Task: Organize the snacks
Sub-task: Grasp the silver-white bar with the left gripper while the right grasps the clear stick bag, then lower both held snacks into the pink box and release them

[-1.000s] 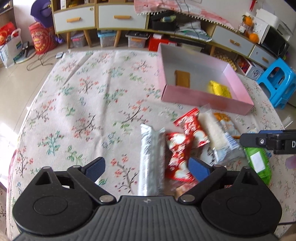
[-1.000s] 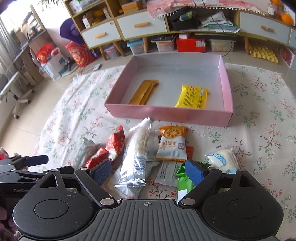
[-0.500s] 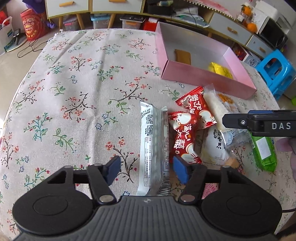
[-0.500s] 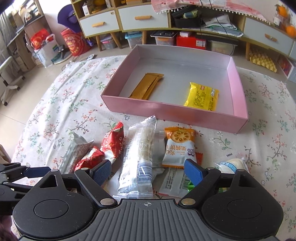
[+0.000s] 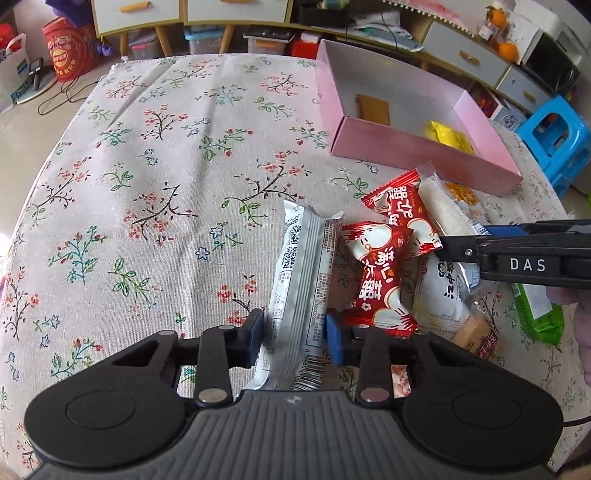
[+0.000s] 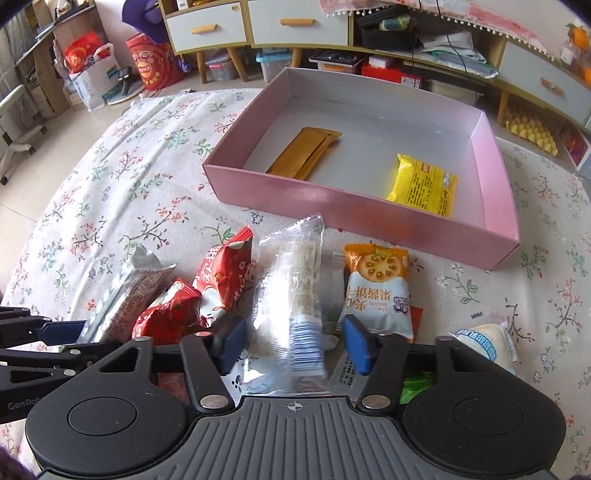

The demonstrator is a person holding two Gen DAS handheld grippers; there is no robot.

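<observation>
Snack packets lie in a heap on the flowered tablecloth in front of a pink box [image 6: 332,199]. A brown bar [image 6: 306,151] and a yellow packet [image 6: 424,184] lie inside the box. My left gripper [image 5: 294,338] is closing on the near end of a long silver packet [image 5: 303,280], and both pads touch its sides. My right gripper [image 6: 294,343] straddles a clear packet of white crackers [image 6: 295,295]. Its jaws are closing, with small gaps still showing at both pads. Two red packets [image 5: 380,280] lie between the silver and clear ones.
An orange-and-white biscuit packet [image 6: 376,288], a white round packet [image 6: 484,343] and a green packet [image 5: 539,314] crowd the right of the heap. A blue stool [image 5: 554,140] stands past the table's right edge. Drawer cabinets [image 6: 258,26] line the far wall.
The left jaws have drawn in from wide onto the silver packet. The right gripper has come down and forward over the clear packet, and its jaws have narrowed around it.
</observation>
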